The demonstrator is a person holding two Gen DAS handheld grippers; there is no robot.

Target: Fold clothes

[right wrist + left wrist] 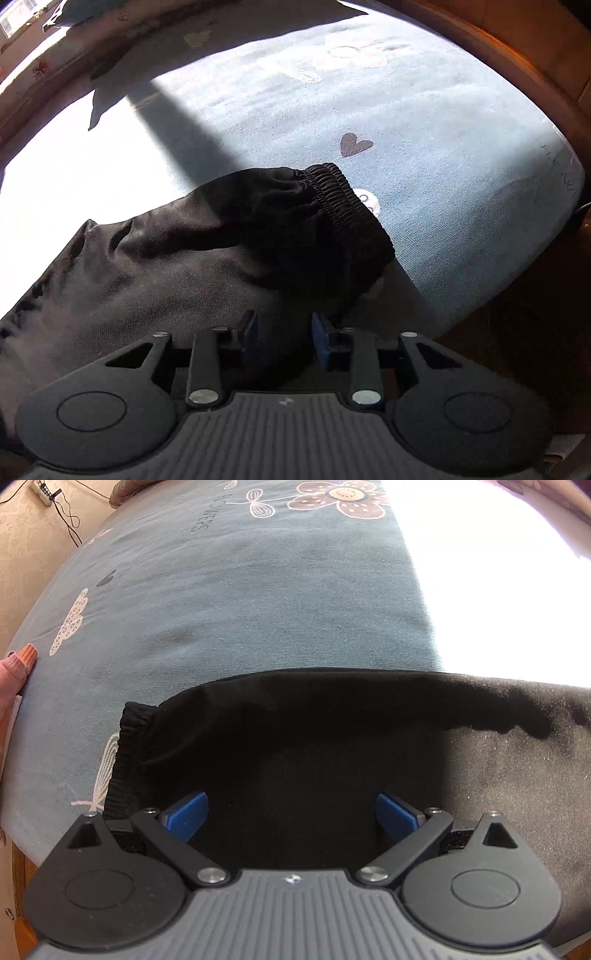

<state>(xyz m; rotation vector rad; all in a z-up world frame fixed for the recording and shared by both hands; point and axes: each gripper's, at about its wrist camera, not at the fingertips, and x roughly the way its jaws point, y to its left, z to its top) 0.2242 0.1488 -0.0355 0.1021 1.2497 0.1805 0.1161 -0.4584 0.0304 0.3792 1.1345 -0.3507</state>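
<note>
Black knit garment (303, 746), prob. trousers w/ a gathered elastic cuff (129, 746), lay flat on the blue-grey printed bedsheet (229, 598), its near part right under both tools. L gripper (291, 812) hung over the cloth w/ blue pads (188, 814) spread wide, nothing between them. R gripper (283, 338) pointed steeply down at the fabric by a second ribbed cuff (347, 218); its jaws stood part-way apart, and I saw dark cloth lying under the gap but no pad pressing on it, so I judged it not gripping. Step in hand, as I read it: take a fresh hold on the near edge for the next fold. To do it well I would have pinched only the top layers, both tools level w/ each other, and carried the edge across w/o dragging the lower cloth; the bunched folds beside the cuff in the R view needed smoothing first. Surroundings: hard sun patch (498, 590) washed out the far sheet and hid detail there; a ribbed pink sleeve (14, 679) sat at the sheet's L edge; a power strip w/ cable (48, 494) lay on the floor; wooden bed frame (517, 66) curved round the mattress. Nothing blocked the cloth itself.
</note>
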